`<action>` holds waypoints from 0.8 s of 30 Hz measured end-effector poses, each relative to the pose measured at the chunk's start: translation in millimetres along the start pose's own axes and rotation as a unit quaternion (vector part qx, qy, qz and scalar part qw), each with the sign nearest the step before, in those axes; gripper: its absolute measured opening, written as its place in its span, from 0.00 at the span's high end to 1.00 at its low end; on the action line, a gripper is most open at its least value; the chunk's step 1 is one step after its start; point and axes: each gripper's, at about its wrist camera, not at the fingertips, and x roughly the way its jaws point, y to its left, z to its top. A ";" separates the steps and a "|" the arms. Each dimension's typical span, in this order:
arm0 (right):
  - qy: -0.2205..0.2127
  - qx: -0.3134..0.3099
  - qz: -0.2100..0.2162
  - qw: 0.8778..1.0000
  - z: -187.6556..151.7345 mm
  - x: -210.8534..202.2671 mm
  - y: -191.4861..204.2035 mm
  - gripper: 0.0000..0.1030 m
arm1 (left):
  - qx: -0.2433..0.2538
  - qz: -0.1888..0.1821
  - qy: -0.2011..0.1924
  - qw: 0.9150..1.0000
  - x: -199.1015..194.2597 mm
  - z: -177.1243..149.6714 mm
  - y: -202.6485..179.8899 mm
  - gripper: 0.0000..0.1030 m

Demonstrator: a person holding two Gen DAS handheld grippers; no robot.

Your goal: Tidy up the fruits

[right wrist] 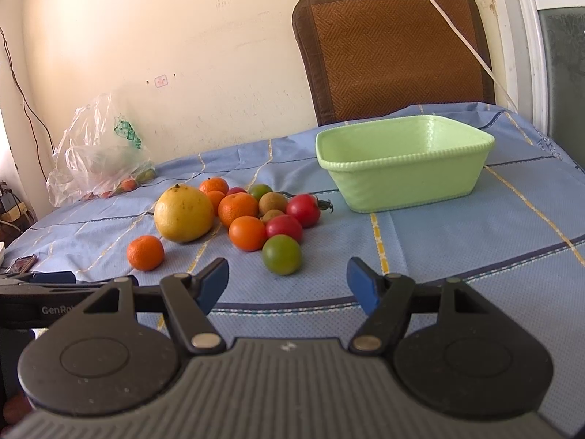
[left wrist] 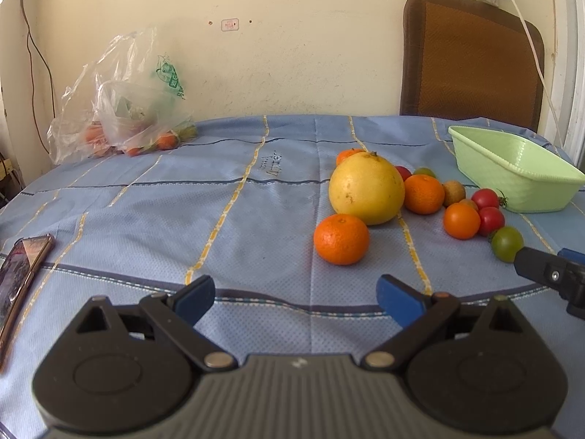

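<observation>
A pile of fruit lies on the blue tablecloth: a big yellow grapefruit (left wrist: 366, 189) (right wrist: 184, 213), several tangerines, red tomatoes (right wrist: 303, 209), a green tomato (right wrist: 282, 254) (left wrist: 507, 243) and small brown fruits (right wrist: 272, 202). One tangerine (left wrist: 341, 239) (right wrist: 145, 252) sits apart, nearest my left gripper. An empty light green basket (right wrist: 404, 175) (left wrist: 512, 179) stands right of the pile. My left gripper (left wrist: 296, 301) is open and empty, short of the lone tangerine. My right gripper (right wrist: 287, 285) is open and empty, just short of the green tomato.
A clear plastic bag (left wrist: 124, 109) (right wrist: 98, 150) with more fruit lies at the back left by the wall. A phone (left wrist: 18, 274) lies at the table's left edge. A brown chair back (right wrist: 395, 47) stands behind the table. A white cable (right wrist: 457, 33) hangs across it.
</observation>
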 end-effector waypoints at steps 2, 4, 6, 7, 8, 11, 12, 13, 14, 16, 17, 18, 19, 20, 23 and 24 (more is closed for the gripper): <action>0.000 0.000 0.000 1.000 0.2 0.1 0.3 0.29 | -0.001 0.000 0.000 1.000 0.0 -0.1 0.2 0.05; 0.000 0.000 0.000 1.000 0.2 0.2 0.4 0.29 | -0.001 0.000 0.001 1.000 -0.1 0.1 0.2 0.05; 0.000 -0.001 0.000 1.000 0.2 0.1 0.3 0.29 | 0.000 0.000 0.001 1.000 -0.1 0.2 0.5 0.05; 0.000 -0.001 0.000 1.000 0.3 0.1 0.4 0.29 | 0.000 0.000 0.001 1.000 -0.2 0.2 0.7 0.05; 0.000 0.000 0.000 1.000 0.3 0.2 0.4 0.29 | 0.000 0.000 0.001 1.000 -0.2 0.2 0.7 0.05; 0.000 0.000 0.000 1.000 0.5 0.2 0.4 0.29 | 0.000 0.000 0.003 1.000 0.3 0.1 0.7 0.05; 0.000 0.000 0.000 1.000 0.6 0.3 0.5 0.29 | 0.001 0.000 0.004 1.000 0.5 0.1 0.5 0.05; 0.001 -0.001 0.000 1.000 0.4 0.3 0.5 0.29 | 0.001 0.000 0.005 1.000 0.9 0.4 0.6 0.05; 0.000 0.000 0.000 1.000 0.4 0.2 0.5 0.29 | 0.001 0.001 0.006 1.000 1.5 0.5 0.4 0.05; 0.001 0.000 0.000 1.000 0.7 0.4 0.5 0.29 | 0.000 0.001 0.007 1.000 2.3 0.6 0.2 0.05; 0.001 0.000 0.000 1.000 0.7 0.3 0.5 0.29 | 0.000 0.001 0.008 1.000 2.6 0.8 0.3 0.05; 0.001 0.000 0.000 1.000 0.8 0.4 0.5 0.29 | -0.001 0.001 0.008 1.000 2.9 1.0 0.2 0.05; 0.001 0.000 0.000 1.000 0.7 0.1 0.4 0.29 | -0.001 0.002 0.009 1.000 3.1 1.0 0.1 0.05; 0.001 0.000 0.000 1.000 0.4 0.2 0.5 0.29 | -0.001 0.002 0.009 1.000 3.1 0.9 0.0 0.05; 0.001 0.000 0.000 1.000 0.5 0.1 0.3 0.29 | -0.001 0.003 0.010 1.000 3.5 1.1 -0.3 0.05; 0.001 0.000 0.000 1.000 0.6 0.1 0.3 0.29 | -0.001 0.003 0.010 1.000 3.5 1.1 -0.3 0.05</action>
